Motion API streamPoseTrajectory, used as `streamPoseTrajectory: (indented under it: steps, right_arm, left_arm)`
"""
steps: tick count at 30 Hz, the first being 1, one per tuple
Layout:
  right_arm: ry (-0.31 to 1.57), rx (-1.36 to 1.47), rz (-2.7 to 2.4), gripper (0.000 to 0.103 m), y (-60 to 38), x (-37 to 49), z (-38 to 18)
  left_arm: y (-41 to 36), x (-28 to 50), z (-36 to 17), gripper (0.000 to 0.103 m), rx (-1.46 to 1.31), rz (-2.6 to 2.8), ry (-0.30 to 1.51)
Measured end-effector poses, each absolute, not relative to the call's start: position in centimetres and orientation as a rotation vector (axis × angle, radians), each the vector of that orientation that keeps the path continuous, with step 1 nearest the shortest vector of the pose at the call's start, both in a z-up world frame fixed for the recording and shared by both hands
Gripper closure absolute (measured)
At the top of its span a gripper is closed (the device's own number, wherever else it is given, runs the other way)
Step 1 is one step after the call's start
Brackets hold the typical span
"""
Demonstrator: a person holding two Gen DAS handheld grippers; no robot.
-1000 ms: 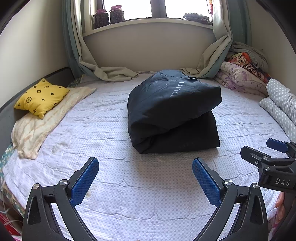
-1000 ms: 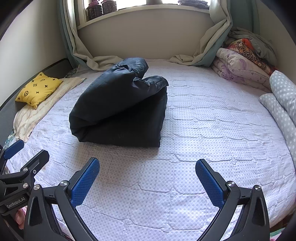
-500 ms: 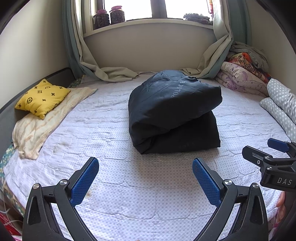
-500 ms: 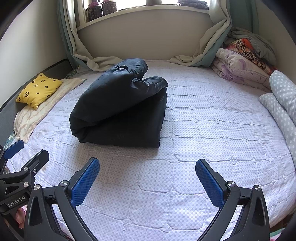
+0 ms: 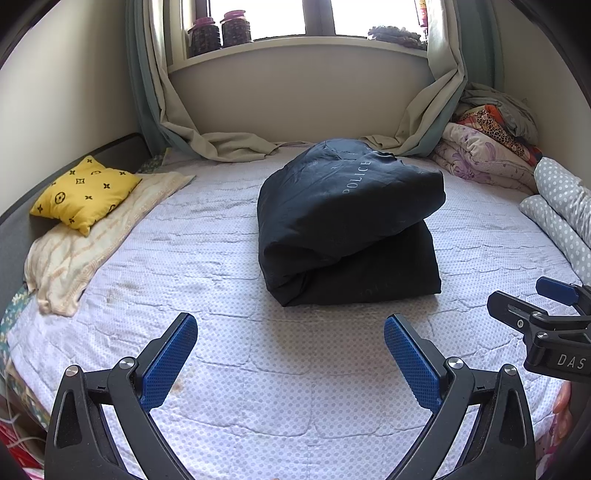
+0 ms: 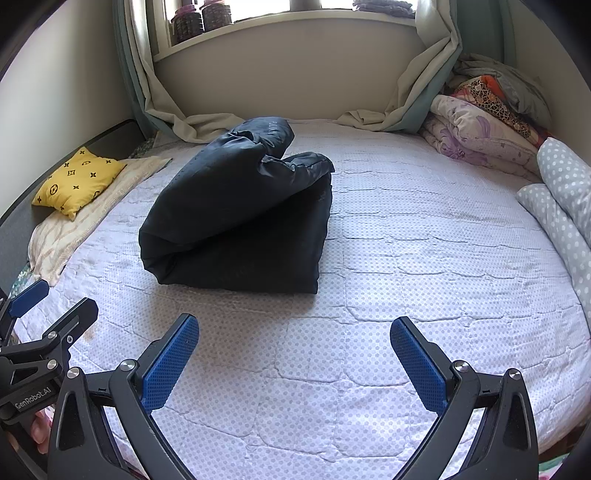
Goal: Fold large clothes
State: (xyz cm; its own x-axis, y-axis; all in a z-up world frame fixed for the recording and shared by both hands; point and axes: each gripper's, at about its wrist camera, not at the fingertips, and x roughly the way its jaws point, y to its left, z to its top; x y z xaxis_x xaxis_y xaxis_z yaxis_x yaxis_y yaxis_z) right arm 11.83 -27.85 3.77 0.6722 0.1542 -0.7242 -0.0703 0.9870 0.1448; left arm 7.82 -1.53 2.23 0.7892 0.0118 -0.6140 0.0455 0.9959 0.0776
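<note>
A quilted white bed [image 5: 229, 373] fills the room, with a folded dark jacket [image 5: 351, 225] lying at its middle. A yellow pillow [image 5: 83, 194] sits at the left edge. Near the foot, the left gripper [image 5: 290, 354] and right gripper [image 6: 293, 358] gape wide, holding nothing, well short of the jacket.

Slept-in bed [image 5: 229, 369] under pale quilted cover, yellow pillow [image 5: 83, 194] at left, piled blankets [image 5: 484, 155] at right, curtains [image 5: 432, 122] drooped beneath sunlit window [image 5: 317, 16].
</note>
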Motion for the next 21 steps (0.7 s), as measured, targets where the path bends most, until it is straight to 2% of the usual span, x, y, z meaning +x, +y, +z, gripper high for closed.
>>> streamPoseTrajectory:
  steps: [21]
  right_arm:
    - [0.839,0.121,0.12,0.0,-28.29,11.7,3.4]
  left_arm:
    - [-2.19,7.2,2.33,0.0,0.102,-0.054,0.637]
